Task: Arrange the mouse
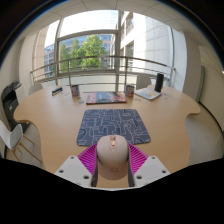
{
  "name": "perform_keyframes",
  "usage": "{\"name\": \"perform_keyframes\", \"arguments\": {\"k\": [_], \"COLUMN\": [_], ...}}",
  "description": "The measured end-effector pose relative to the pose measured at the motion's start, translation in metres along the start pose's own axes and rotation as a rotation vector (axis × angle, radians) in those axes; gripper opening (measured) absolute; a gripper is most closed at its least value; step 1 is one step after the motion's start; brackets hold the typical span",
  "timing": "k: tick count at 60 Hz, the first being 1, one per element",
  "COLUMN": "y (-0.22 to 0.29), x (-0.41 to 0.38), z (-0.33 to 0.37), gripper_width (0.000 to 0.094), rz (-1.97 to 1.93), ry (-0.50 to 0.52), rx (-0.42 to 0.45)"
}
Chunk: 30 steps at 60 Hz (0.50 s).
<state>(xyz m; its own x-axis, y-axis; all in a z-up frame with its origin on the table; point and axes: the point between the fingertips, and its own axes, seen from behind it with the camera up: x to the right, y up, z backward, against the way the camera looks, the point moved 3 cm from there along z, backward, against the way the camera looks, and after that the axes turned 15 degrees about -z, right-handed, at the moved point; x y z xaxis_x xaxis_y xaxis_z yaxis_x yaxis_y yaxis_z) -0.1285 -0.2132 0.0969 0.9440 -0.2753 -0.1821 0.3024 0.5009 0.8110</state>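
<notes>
- Setting: office or meeting room.
- Large wooden table [60, 120] extends ahead of the fingers.
- Office chair [10, 105] stands beside it.
- Full-height windows [85, 45] lie beyond the table.

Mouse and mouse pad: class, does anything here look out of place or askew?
Yes. The mouse is off the mouse pad, sitting between the gripper fingers just short of the pad's near edge. The pad lies flat on the table.

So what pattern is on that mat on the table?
The mouse mat is dark blue-grey with a small repeating light pattern, seen in the gripper view, just beyond the jaws holding the mouse.
</notes>
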Motion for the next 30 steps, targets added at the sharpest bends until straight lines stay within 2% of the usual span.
{"name": "perform_keyframes", "arguments": {"k": [7, 14, 20, 30], "y": [0.089, 0.152, 0.161, 0.107], "x": [-0.025, -0.041, -0.045, -0.029], "z": [0.014, -0.03, -0.095, -0.197], "gripper_width": [0.0413, 0.0411, 0.0411, 0.0411], "rz": [0.005, 0.022, 0.012, -0.003], "ry": [0.044, 0.081, 0.096, 0.081], "rx": [0.142, 0.196, 0.153, -0.014]}}
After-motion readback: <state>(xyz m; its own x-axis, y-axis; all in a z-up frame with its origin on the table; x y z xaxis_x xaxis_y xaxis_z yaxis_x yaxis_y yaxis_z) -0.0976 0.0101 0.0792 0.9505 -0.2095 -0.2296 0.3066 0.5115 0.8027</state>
